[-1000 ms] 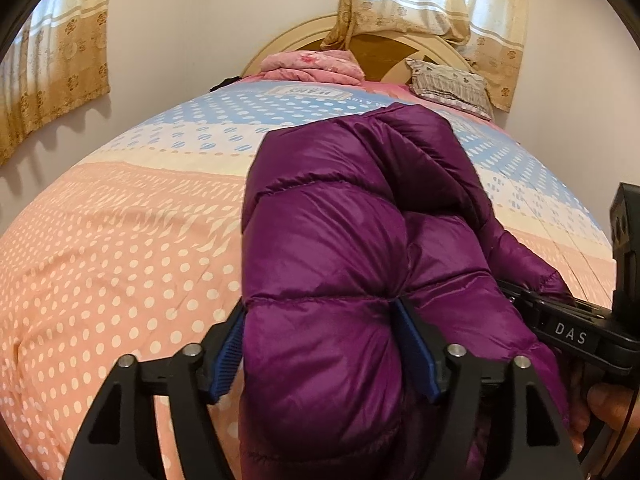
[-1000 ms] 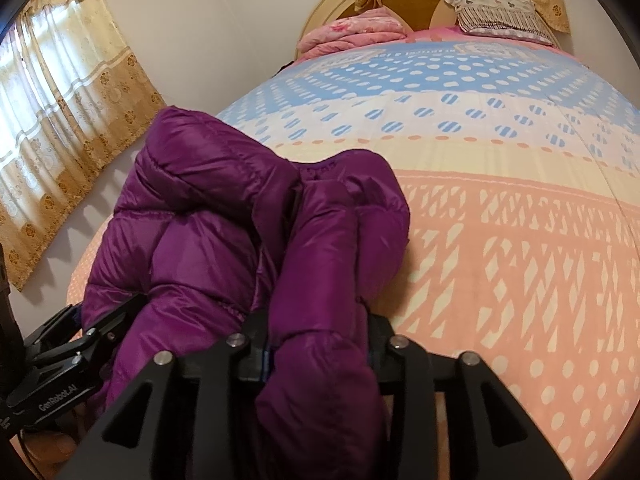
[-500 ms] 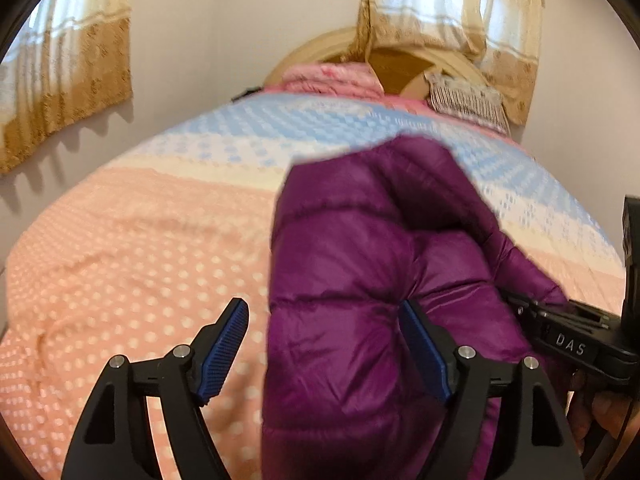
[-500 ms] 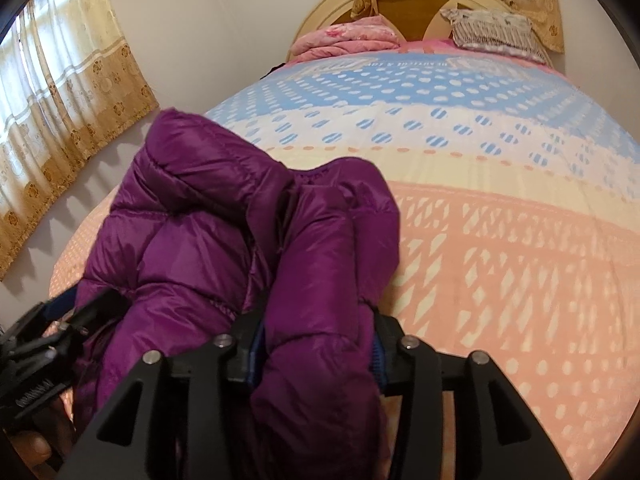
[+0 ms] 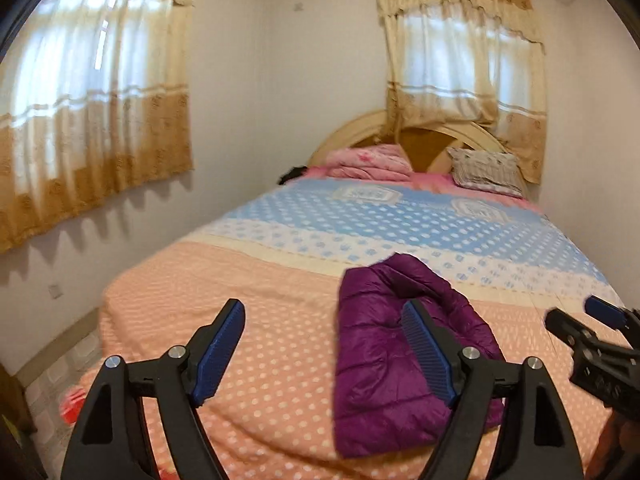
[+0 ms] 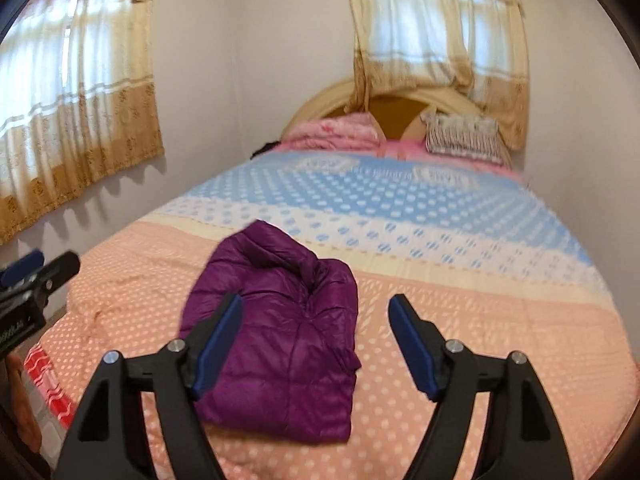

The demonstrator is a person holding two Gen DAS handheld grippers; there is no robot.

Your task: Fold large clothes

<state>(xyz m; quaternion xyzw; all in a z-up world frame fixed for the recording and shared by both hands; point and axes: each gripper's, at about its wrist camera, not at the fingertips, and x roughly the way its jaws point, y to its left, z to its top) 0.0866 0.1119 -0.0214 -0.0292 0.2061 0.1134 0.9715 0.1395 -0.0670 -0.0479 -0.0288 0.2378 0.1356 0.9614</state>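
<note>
Both tools wide open and holding nothing: left gripper (image 5: 324,354) spread above the near edge of the bed (image 5: 256,320), right gripper (image 6: 314,346) likewise, blue pads (image 6: 412,346) far apart and clear of cloth. Purple down jacket (image 6: 280,336) lying folded into a compact bundle on the peach, dotted part of the bedspread, near the foot of the bed, just ahead of both tools and touched by neither. Fold apparently complete, judging by the tidy rectangular outline; step in hand most likely a release and a check of the result. To do it well: lift straight up and back, keeping the pads out of the slippery quilted shell, since puffy down tends to spring open when brushed. Worth a look at the top, where a hood or collar (image 6: 272,248) bulges up unevenly; if it rises further, press down gently with closed fingers rather than pinch. Folded pink blanket (image 5: 368,162) and striped pillow (image 5: 486,170) well apart at the headboard, no obstacle.
</note>
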